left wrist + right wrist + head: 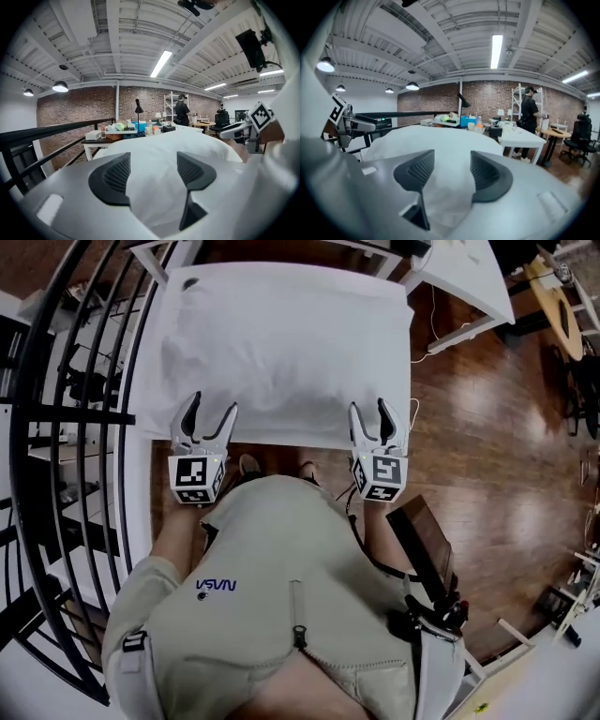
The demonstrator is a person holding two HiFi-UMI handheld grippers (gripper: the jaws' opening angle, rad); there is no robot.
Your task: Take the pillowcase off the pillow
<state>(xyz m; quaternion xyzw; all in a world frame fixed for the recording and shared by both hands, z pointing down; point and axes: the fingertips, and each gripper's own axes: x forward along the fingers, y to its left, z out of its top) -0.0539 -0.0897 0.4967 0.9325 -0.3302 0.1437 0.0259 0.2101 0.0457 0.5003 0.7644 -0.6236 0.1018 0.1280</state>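
Note:
A white pillow in its pillowcase (281,343) lies flat on a white table (146,381), filling most of the top. My left gripper (213,405) is at the pillow's near left edge and my right gripper (368,406) at its near right edge. Both stand open. In the left gripper view the gripper (152,171) has white fabric (173,145) lying between its spread pads, which do not press on it. In the right gripper view a fold of the pillowcase (440,192) sits loose between the jaws of the gripper (449,173).
A black metal railing (84,427) runs along the left. Another white table (469,277) stands at the back right on the wooden floor (487,427), with a cable near it. A cluttered side table (124,129) and a standing person (530,112) are far behind.

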